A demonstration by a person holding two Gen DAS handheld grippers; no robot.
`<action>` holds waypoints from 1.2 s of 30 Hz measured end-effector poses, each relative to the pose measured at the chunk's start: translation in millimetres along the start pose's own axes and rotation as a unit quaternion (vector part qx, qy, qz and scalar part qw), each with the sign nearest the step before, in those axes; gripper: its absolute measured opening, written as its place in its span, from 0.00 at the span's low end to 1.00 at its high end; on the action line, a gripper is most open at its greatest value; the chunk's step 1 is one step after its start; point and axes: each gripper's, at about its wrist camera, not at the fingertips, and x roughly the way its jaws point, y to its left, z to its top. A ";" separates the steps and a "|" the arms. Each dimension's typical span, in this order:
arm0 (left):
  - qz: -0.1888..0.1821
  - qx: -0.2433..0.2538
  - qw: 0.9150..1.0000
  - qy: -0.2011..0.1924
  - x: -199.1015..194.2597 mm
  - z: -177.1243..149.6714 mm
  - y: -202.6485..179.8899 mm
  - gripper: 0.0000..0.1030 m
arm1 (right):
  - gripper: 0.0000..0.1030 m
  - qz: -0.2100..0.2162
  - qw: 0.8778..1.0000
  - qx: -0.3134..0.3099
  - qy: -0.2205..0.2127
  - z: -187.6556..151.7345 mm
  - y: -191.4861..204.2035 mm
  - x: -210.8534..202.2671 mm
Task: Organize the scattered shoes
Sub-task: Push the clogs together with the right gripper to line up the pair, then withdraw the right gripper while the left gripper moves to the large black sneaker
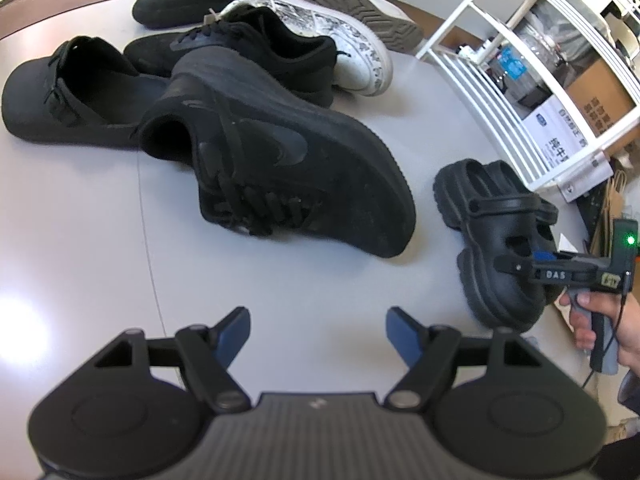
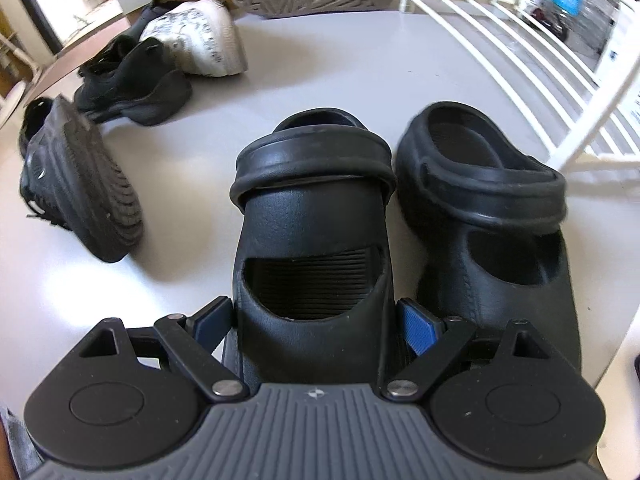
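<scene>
Two black clogs stand side by side near the white rack. In the right wrist view my right gripper has its jaws on both sides of the toe of the left black clog, pads touching it; the second clog stands right of it. In the left wrist view my left gripper is open and empty above the grey table, and the clogs sit at the right with the right gripper on them. A black sneaker lies on its side ahead.
Behind the black sneaker lie a black slip-on, another black sneaker, a white patterned sneaker, a black clog and an overturned white shoe. A white slatted rack stands at the right, by the table's edge.
</scene>
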 end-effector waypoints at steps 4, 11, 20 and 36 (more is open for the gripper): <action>0.007 -0.006 1.000 -0.004 -0.1 4.6 1.8 0.75 | 0.87 -0.021 1.000 -0.015 -0.017 -1.3 6.6 -7.0; 0.014 -0.016 0.999 -0.032 -4.8 14.3 7.2 0.75 | 0.87 -0.020 0.999 -0.027 -0.036 1.3 11.1 -29.5; 0.043 -0.044 0.995 -0.073 -13.8 21.5 30.8 0.75 | 0.81 -0.024 0.996 -0.061 -0.061 -12.1 34.2 -38.1; 0.061 -0.035 0.992 -0.108 3.9 51.1 55.7 0.69 | 0.71 0.036 0.993 -0.100 -0.051 -12.9 51.9 -40.3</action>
